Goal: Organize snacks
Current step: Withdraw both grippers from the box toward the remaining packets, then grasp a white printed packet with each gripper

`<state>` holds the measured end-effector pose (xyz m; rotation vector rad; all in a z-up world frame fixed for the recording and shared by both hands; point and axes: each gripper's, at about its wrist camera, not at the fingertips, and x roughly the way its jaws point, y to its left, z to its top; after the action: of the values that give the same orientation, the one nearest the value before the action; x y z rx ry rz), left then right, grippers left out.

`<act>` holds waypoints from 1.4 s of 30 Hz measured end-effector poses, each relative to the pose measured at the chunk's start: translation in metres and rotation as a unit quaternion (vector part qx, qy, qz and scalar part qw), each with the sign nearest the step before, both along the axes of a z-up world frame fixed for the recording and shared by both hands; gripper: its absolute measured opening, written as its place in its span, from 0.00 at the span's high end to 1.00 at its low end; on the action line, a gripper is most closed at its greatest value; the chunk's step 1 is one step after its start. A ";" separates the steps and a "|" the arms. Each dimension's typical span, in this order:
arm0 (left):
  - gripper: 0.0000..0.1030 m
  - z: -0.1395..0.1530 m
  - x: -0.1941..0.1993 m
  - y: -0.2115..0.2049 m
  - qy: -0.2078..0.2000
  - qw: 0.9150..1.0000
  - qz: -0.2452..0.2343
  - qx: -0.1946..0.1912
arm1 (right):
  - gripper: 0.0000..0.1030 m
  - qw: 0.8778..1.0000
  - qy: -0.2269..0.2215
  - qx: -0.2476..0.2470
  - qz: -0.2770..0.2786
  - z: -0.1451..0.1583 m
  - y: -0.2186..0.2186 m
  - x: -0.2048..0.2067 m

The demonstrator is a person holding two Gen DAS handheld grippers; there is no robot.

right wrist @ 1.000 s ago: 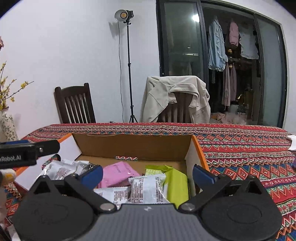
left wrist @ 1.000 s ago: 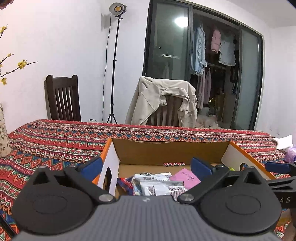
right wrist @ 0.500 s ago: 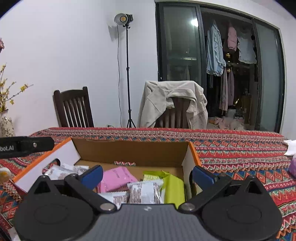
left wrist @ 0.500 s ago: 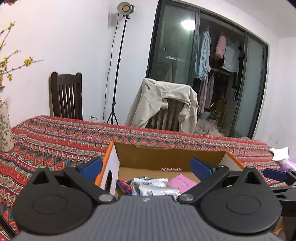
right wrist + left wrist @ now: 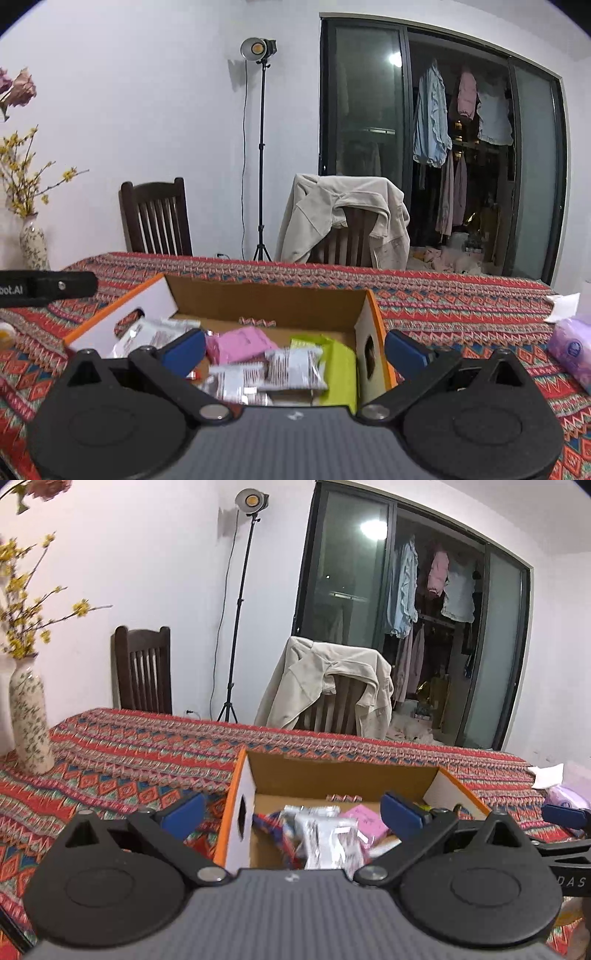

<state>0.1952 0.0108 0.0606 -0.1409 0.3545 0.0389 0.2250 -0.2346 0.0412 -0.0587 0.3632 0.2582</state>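
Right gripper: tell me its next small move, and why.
Probably swing the right gripper toward the purple pack. Both it and the left gripper are open and empty, the snacks already lie in the box, and that pack sits on the tablecloth outside it.

A plain white wall (image 5: 147, 110) fills the left half of the frame. A lamp (image 5: 258, 47) on a thin black tripod stand glows near the top centre. To the right, dark-framed sliding glass doors (image 5: 364, 129) reflect a ceiling light, and clothes (image 5: 430, 122) hang on a rail behind them. Two wooden chairs stand at the far edge of the table: a bare dark one (image 5: 157, 218) at centre left, and one draped with a beige jacket (image 5: 343, 218) at centre. A red patterned tablecloth (image 5: 461, 306) covers the table. A vase of yellow blossoms (image 5: 29, 723) stands at the left edge.
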 end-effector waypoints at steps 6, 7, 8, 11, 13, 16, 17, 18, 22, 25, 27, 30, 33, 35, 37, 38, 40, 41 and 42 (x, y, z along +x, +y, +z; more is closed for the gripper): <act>0.00 -0.021 -0.026 0.008 0.022 1.000 0.007 0.002 | 0.00 0.999 0.032 -0.013 -0.004 -0.018 -0.006 -0.023; 0.00 -0.024 -0.029 0.010 0.025 1.000 0.009 0.004 | 0.00 0.999 0.038 -0.014 -0.004 -0.021 -0.007 -0.027; 0.00 -0.028 -0.032 0.012 0.028 1.000 0.010 0.006 | 0.00 0.999 0.045 -0.014 -0.003 -0.025 -0.008 -0.031; 0.00 -0.040 -0.041 0.017 0.044 0.999 0.010 0.008 | 0.00 0.998 0.062 -0.016 0.001 -0.037 -0.010 -0.042; 0.00 -0.047 -0.046 0.019 0.052 0.999 0.011 0.008 | 0.00 0.997 0.072 -0.019 0.002 -0.043 -0.012 -0.044; 0.00 -0.054 -0.053 0.020 0.060 0.998 0.008 0.000 | 0.00 0.996 0.088 -0.019 0.007 -0.052 -0.012 -0.048; 0.00 -0.057 -0.056 0.020 0.064 0.998 0.007 -0.002 | 0.00 0.995 0.093 -0.020 0.010 -0.055 -0.010 -0.049; 0.00 -0.059 -0.058 0.020 0.067 0.998 0.004 -0.003 | 0.00 0.995 0.097 -0.022 0.012 -0.057 -0.009 -0.050; 0.00 -0.066 -0.060 0.017 0.079 0.997 -0.001 0.000 | 0.00 0.993 0.110 -0.031 0.015 -0.066 -0.006 -0.050; 0.00 -0.067 -0.059 0.016 0.080 0.997 -0.002 -0.001 | 0.00 0.992 0.121 -0.039 0.002 -0.071 -0.004 -0.045; 0.00 -0.068 -0.059 0.016 0.082 0.997 -0.002 -0.002 | 0.00 0.990 0.135 -0.044 -0.007 -0.074 -0.006 -0.040; 0.00 -0.070 -0.057 0.018 0.087 0.996 0.002 -0.005 | 0.01 0.987 0.156 -0.039 -0.010 -0.080 -0.010 -0.035; 0.00 -0.070 -0.056 0.018 0.089 0.996 0.003 -0.007 | 0.09 0.988 0.153 -0.036 0.002 -0.082 -0.011 -0.038; 0.00 -0.071 -0.056 0.018 0.090 0.996 0.003 -0.006 | 0.21 0.988 0.150 -0.030 0.015 -0.081 -0.011 -0.042; 0.00 -0.071 -0.056 0.018 0.092 0.996 0.004 -0.006 | 0.32 0.989 0.145 -0.029 0.027 -0.080 -0.010 -0.046; 0.00 -0.071 -0.056 0.018 0.092 0.996 0.004 -0.005 | 0.41 0.989 0.143 -0.028 0.036 -0.079 -0.010 -0.048; 0.00 -0.070 -0.057 0.017 0.093 0.996 0.004 -0.005 | 0.49 0.989 0.140 -0.029 0.040 -0.077 -0.008 -0.051; 0.00 -0.070 -0.056 0.017 0.095 0.995 0.004 -0.005 | 0.52 0.989 0.139 -0.028 0.038 -0.077 -0.009 -0.052; 0.00 -0.070 -0.056 0.018 0.097 0.995 0.004 -0.005 | 0.53 0.989 0.139 -0.027 0.037 -0.076 -0.009 -0.052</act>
<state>0.1392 0.0284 -0.0095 -0.1492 0.5472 0.0594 0.1725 -0.2441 -0.0346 -0.0895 0.6453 0.3316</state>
